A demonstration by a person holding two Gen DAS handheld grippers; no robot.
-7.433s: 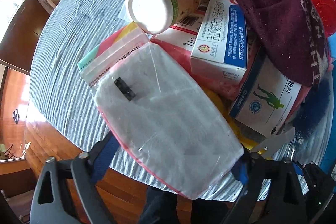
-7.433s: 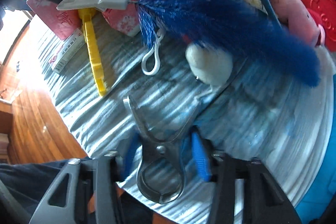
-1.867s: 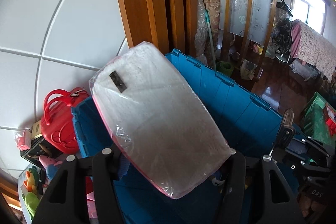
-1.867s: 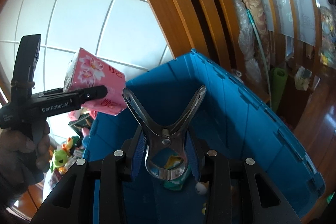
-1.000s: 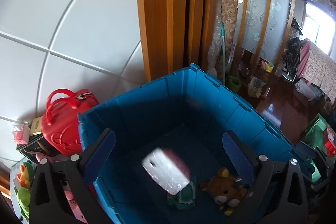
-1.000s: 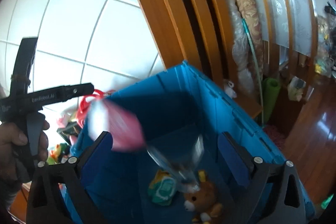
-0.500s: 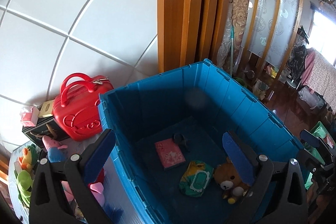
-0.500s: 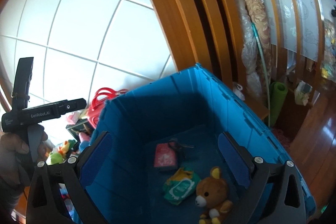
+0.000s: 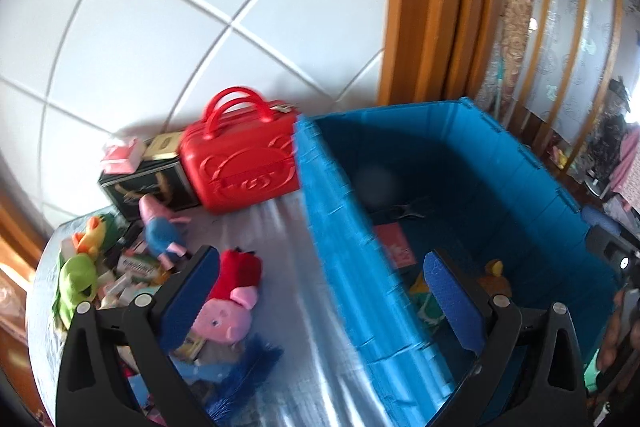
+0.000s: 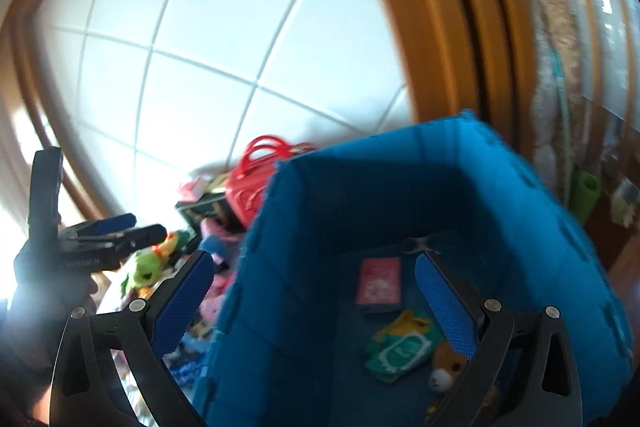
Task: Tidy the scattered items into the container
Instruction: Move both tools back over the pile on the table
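The blue container (image 9: 344, 243) stands at the right of the table; it also shows in the right wrist view (image 10: 280, 291). Inside lie a pink packet (image 10: 378, 285), a metal clamp (image 10: 418, 245), a green pouch (image 10: 400, 347) and a small teddy bear (image 10: 444, 371). My left gripper (image 9: 320, 291) is open and empty above the container's near wall. My right gripper (image 10: 312, 303) is open and empty over the container's left wall. Scattered toys lie left of the container: a pink pig plush (image 9: 224, 319), a green frog (image 9: 76, 283), a blue duster (image 9: 240, 371).
A red toy suitcase (image 9: 244, 167) and a black box (image 9: 144, 187) stand against the white tiled wall. The left gripper also shows in the right wrist view (image 10: 104, 235), held in a hand at the left. A wooden door frame (image 9: 424, 7) rises behind the container.
Both grippers let go of their loads: the pink packet and the clamp dropped into the container. Both views have since swung left toward the toys on the table.
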